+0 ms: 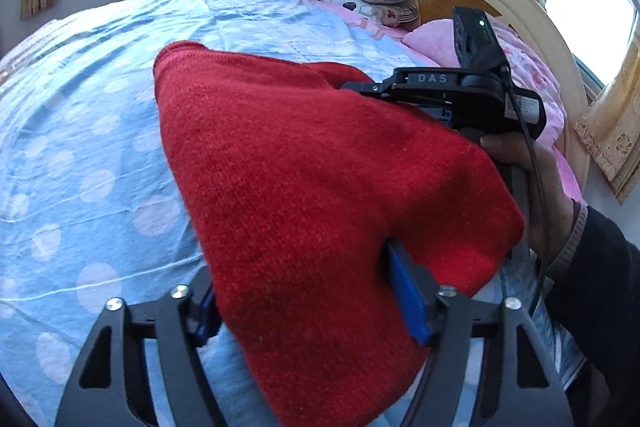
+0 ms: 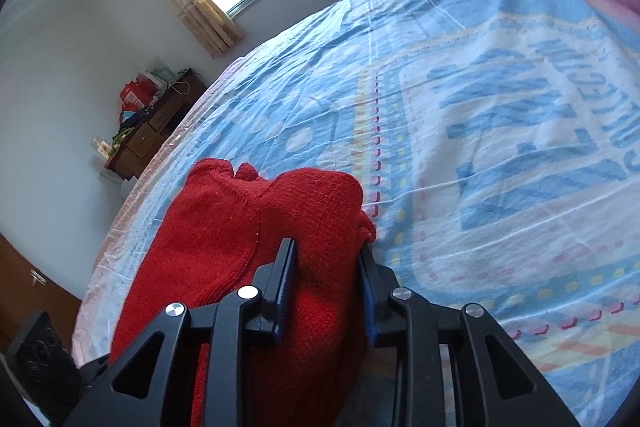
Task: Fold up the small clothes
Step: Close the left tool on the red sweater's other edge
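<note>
**Red knit held up by both grippers over the bed**

The red knit garment (image 1: 304, 187) hangs lifted above the blue dotted bed sheet (image 1: 80, 147), near the bed's long side edge. The left gripper (image 1: 312, 299) has its 2 fingers closed onto a thick bunch of the knit. The right gripper (image 2: 326, 291) likewise pinches a bundled fold between its pads (image 2: 286, 287); the person's right hand (image 1: 532, 187) grips its handle. To fold well, I judge both grippers should keep level, carry the held edge across evenly, and lower it flat so the layers align without bunching. No containers show; a wooden dresser (image 2: 152, 127) by the wall carries clutter.
</note>
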`<state>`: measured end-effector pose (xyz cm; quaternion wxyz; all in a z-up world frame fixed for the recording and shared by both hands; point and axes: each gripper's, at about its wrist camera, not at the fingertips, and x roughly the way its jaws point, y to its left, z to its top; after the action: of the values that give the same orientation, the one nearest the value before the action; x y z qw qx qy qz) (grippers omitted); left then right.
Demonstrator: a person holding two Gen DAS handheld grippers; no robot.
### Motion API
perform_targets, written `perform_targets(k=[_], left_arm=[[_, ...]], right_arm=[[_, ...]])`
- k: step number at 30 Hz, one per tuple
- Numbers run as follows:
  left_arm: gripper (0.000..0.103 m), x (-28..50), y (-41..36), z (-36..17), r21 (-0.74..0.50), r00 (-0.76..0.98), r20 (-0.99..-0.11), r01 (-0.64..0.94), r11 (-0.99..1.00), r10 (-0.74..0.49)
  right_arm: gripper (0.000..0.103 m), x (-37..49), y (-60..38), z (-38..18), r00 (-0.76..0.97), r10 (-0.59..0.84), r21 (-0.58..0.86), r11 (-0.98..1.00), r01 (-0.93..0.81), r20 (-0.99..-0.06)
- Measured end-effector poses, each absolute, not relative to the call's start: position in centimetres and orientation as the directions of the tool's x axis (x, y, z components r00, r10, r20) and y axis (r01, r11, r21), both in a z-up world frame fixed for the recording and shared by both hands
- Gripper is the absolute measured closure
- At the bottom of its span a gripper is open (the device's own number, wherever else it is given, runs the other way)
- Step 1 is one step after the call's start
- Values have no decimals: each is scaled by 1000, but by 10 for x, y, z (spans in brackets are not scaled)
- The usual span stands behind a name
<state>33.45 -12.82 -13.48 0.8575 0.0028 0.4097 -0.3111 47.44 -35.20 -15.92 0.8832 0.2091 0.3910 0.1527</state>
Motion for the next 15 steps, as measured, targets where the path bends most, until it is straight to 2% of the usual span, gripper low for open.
perform_targets(k=[4,8,15], left_arm=[[48,329,-129,-129,-224,472,-724,529,818,-504],[54,318,-131,-122,-162,482,-746,537,828,-459],[66,303,-117,-112,-180,474,-750,524,833,-460]], right_arm=[[79,465,-345,-150,671,387,438,893,-102,-633],[81,451,-340,-142,678,357,408,908,-91,-643],[84,420,-336,-126,691,363,420,903,-94,-625]])
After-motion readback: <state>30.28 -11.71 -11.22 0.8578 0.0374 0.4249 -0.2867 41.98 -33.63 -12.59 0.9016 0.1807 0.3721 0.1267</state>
